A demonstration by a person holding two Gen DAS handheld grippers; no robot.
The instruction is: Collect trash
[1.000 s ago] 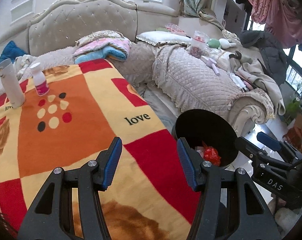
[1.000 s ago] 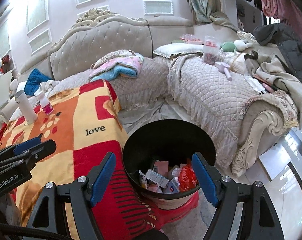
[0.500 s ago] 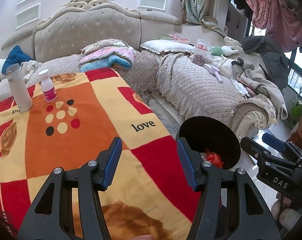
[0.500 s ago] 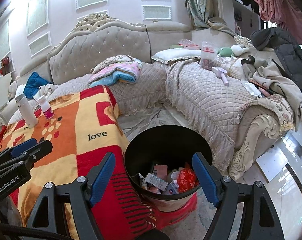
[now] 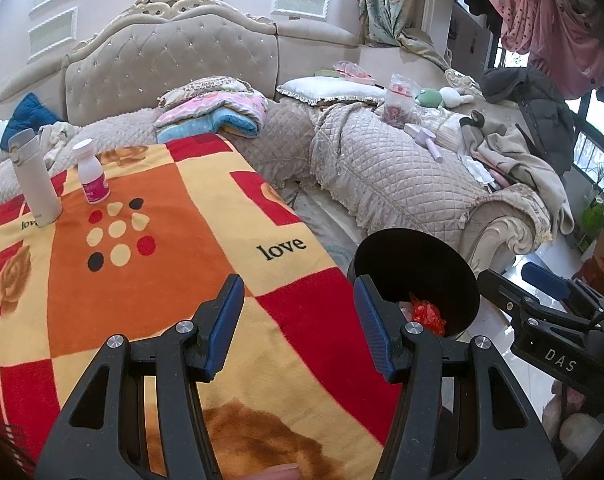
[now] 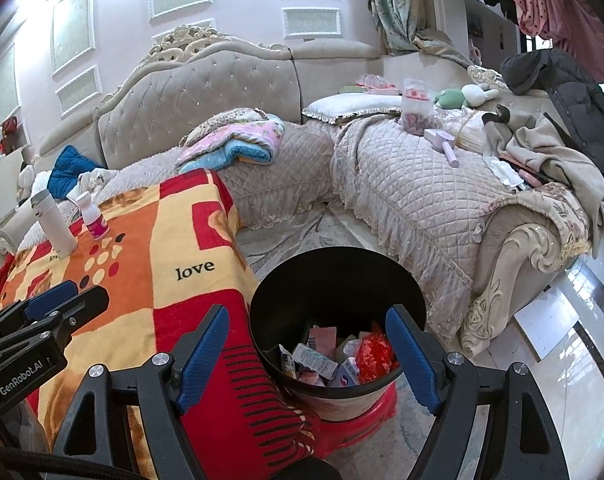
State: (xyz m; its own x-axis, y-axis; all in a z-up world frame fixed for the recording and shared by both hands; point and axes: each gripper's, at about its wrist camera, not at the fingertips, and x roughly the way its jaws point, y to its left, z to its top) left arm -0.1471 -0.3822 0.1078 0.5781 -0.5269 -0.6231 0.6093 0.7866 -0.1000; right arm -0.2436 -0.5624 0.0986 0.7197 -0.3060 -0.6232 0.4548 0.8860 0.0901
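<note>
A black trash bin (image 6: 338,280) stands on the floor beside the table and holds several wrappers and a red crumpled bag (image 6: 374,354). It also shows in the left wrist view (image 5: 418,264). My right gripper (image 6: 308,344) is open and empty, just above the bin's near rim. My left gripper (image 5: 299,320) is open and empty above the blanket-covered table (image 5: 141,280), left of the bin. A white flask (image 5: 35,178) and a small white bottle with a pink label (image 5: 91,178) stand at the table's far left.
A quilted beige sofa (image 6: 414,184) wraps around behind the table and bin, with folded blankets (image 6: 237,140), a jar (image 6: 414,106), plush toys and clothes on it. The bin sits on a red base (image 6: 366,412). Glossy tile floor (image 6: 562,360) lies to the right.
Both grippers have drawn back and risen a little, so the table and bin look slightly farther away. Both stay open and empty.
</note>
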